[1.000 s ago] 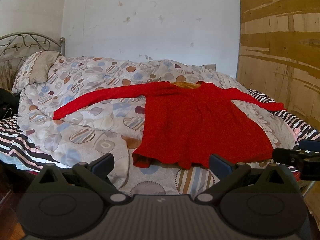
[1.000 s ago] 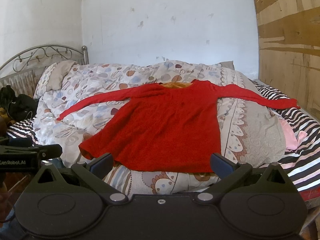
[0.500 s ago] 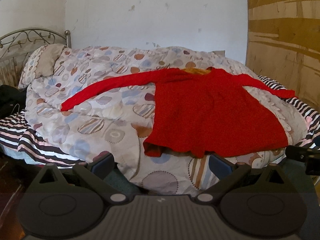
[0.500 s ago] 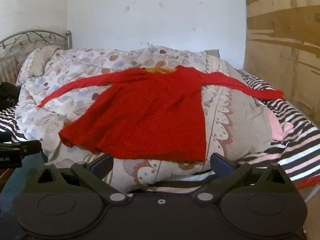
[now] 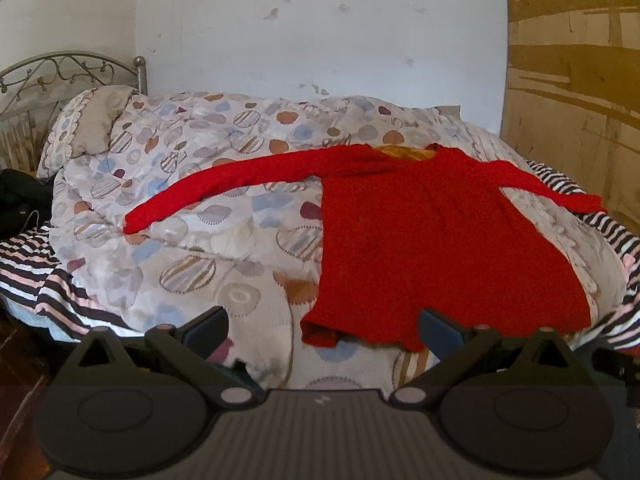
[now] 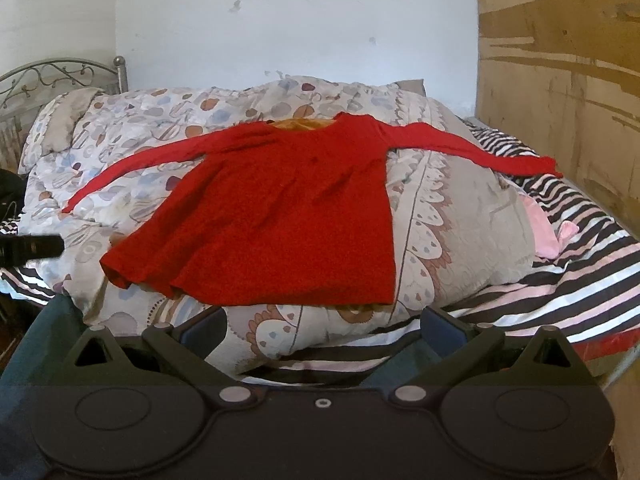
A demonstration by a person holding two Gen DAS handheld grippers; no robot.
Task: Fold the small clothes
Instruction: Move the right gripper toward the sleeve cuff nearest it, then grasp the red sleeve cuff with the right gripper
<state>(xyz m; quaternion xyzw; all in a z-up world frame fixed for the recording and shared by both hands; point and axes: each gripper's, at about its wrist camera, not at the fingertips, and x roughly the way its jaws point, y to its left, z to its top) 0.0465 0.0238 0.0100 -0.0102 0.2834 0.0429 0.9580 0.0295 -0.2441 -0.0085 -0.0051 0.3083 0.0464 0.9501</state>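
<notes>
Just one red top (image 5: 436, 240) lies spread; both tongs, left (image 5: 322, 326) and right (image 6: 322, 326), gape apart.

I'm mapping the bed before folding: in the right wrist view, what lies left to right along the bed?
Metal headboard → pillow → red top → pink cloth → wooden panel.

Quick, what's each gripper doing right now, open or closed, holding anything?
Left gripper: open, holding nothing, short of the red top.
Right gripper: open, holding nothing, also short of the top.
</notes>
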